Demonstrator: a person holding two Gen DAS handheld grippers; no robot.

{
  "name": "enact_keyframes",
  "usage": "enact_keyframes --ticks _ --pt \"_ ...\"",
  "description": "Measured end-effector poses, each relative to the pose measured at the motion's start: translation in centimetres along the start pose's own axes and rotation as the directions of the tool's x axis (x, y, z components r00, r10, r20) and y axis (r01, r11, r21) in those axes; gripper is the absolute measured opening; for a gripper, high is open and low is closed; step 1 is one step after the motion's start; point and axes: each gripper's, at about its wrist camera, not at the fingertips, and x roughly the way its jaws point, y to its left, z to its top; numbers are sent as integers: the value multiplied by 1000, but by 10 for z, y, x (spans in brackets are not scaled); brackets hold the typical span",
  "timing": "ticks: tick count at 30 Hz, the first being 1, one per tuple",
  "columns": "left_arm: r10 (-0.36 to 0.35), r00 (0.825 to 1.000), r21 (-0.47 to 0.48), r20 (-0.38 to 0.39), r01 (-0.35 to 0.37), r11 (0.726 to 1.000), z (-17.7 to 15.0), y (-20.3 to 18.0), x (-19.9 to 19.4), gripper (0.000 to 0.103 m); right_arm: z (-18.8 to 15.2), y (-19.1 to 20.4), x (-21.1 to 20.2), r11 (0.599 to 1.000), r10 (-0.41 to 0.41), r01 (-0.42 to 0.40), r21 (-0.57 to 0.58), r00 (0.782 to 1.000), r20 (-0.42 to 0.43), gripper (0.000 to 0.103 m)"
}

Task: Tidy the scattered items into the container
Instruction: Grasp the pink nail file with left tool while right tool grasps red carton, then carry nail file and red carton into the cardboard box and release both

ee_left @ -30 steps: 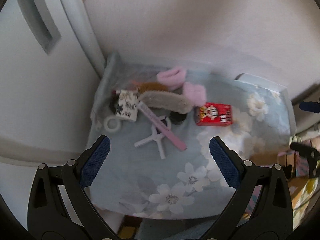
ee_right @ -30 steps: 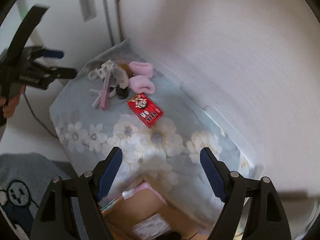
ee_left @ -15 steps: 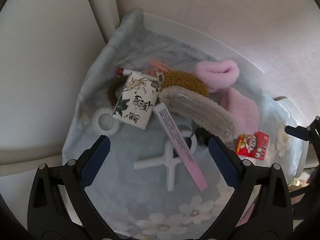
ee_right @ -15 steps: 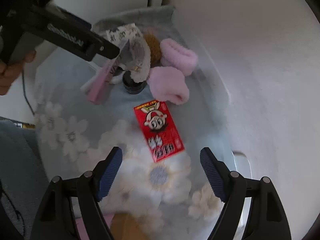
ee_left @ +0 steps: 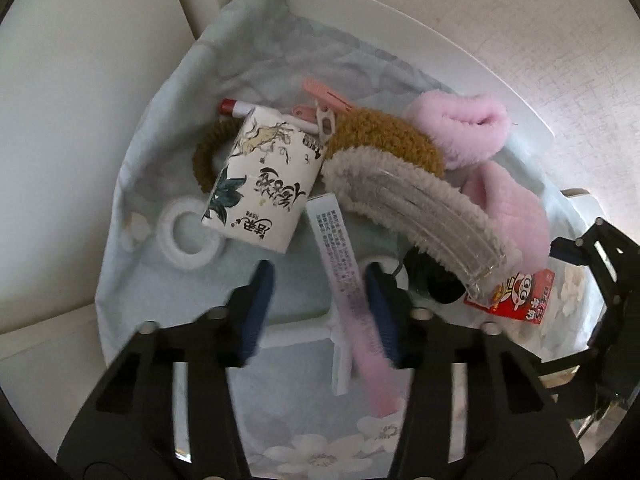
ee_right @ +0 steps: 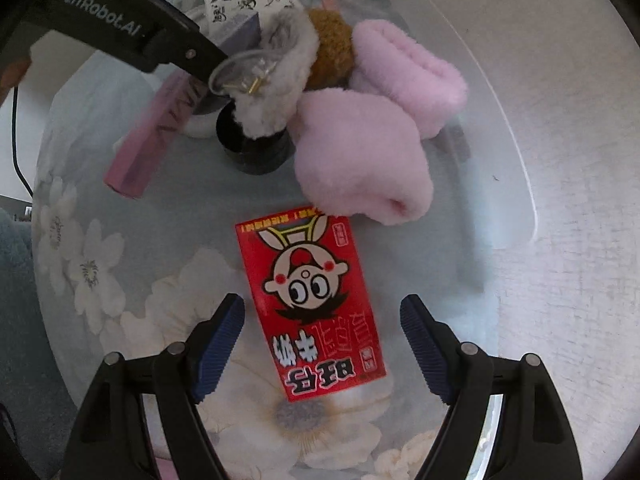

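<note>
Left hand-held gripper: we see its jaws have just been closing around the long pink box; the right blue pad lies against the box's side, while the left pad stands clear of it, so we do not count this as a pinch.
Right hand-held gripper: we see its jaws spread wide over the red snack box, one pad on each side of the box's lower half, neither pad touching it.
Long pink box: it lies slanted on the floral cloth, crossing a white cross-shaped piece.
Red snack box: it lies flat on the cloth with its cartoon face up, just below the nearer pink fluffy roll.
Pile behind: we see a white carton with ink drawings leaning on a brown fluffy band, a grey fluffy clip with a clear plastic core resting over a small black pot, and a second pink fluffy roll at the back.
Small items: a white ring sits beside the carton; a pink hair clip and a red-capped pen lie behind it.
Container: we cannot tell which thing in these views is the container.
Worktop: the cloth covers it; a white edge shows beyond the cloth.
</note>
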Motion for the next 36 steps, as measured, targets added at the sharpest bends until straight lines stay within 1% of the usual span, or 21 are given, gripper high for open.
enact_keyframes --ticks 1,2,3,4,7,8,11,15,20,25,27,28,30,31,34,36 --pt "-13 1000 0 -2 13 1000 -1 0 -1 26 -1 -1 0 1000 14 -14 4 1000 3 77" --pt "-16 1000 6 -5 16 1000 -3 -1 -1 18 -1 -3 0 1000 27 -27 9 1000 7 74" --pt "-8 1000 18 -7 9 1000 -4 -3 -1 13 -2 -4 1 999 46 -46 17 999 6 66" --pt "-5 1000 27 -9 5 1000 -5 -5 -1 12 -3 -6 2 998 64 -64 26 998 -2 63" --pt "-28 1000 31 -12 28 999 -9 -7 -3 12 -6 -11 0 995 84 -84 59 996 3 55" --pt "-37 999 31 -11 37 999 -10 -7 -5 12 -6 -13 -1 994 85 -85 68 996 7 49" --pt "-44 999 35 -8 45 998 -15 -9 -9 12 -9 -16 -7 989 116 -116 91 993 7 47" --pt "-20 1000 58 6 19 998 -24 -13 -22 12 -13 -22 -24 977 161 -164 138 986 34 45" --pt "-19 998 100 56 13 995 -42 -24 -49 12 -20 -29 -50 967 161 -170 191 985 65 45" --pt "-12 993 151 119 -7 988 -59 -34 -82 12 -34 -31 -89 956 134 -162 246 983 125 45" --pt "-16 988 178 155 -12 984 -67 -39 -100 12 -42 -28 -108 952 104 -141 273 984 143 45" --pt "-21 985 190 170 -12 982 -63 -36 -107 12 -47 -26 -119 947 92 -135 290 983 156 45" --pt "-28 980 222 199 -17 975 -37 -23 -118 12 -53 -11 -139 939 67 -121 322 983 172 46" --pt "-34 977 235 211 -17 972 -29 -14 -121 12 -57 -6 -148 935 45 -103 340 984 173 46" --pt "-51 968 276 245 -19 961 -41 -21 -144 12 -73 10 -170 921 -5 -66 384 984 180 46" --pt "-70 962 301 265 -14 954 -48 -28 -155 12 -90 29 -179 913 -40 -41 407 981 189 46"
